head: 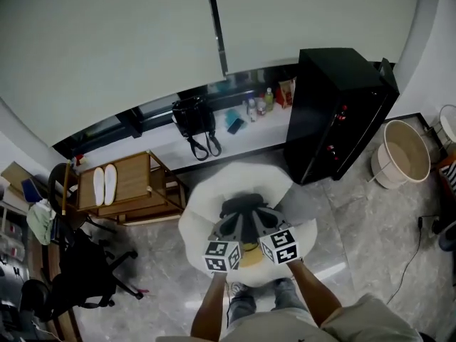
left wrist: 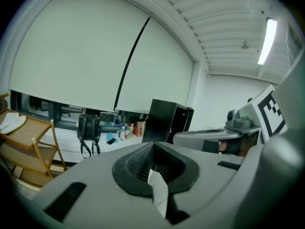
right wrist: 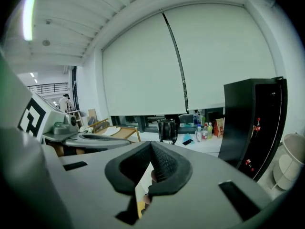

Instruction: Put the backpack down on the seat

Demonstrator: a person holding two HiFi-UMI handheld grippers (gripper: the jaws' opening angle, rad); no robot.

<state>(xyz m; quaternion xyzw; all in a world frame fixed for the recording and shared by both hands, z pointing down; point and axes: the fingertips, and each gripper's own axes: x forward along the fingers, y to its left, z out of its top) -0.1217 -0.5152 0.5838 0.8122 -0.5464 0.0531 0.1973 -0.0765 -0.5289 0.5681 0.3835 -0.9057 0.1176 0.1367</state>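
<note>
Left of the black cabinet (head: 340, 109), the backpack (head: 192, 118) stands upright on the white window ledge (head: 162, 145), judged already set down as intended, so left gripper (left wrist: 153, 162) and right gripper (right wrist: 151, 161) are clenched empty, well short of that cabinet.

A white ledge (head: 249, 140) runs under the far window. On it sit a black backpack (head: 192, 116) and, to its right, a blue item (head: 234, 125) and small bottles (head: 260, 105). The grey tiled floor (head: 370, 226) carries a wooden rack (head: 132, 180) at left, a white seat (head: 214, 191) nearest, and a black cabinet (head: 338, 112) and a beige bucket (head: 402, 152) at right.
</note>
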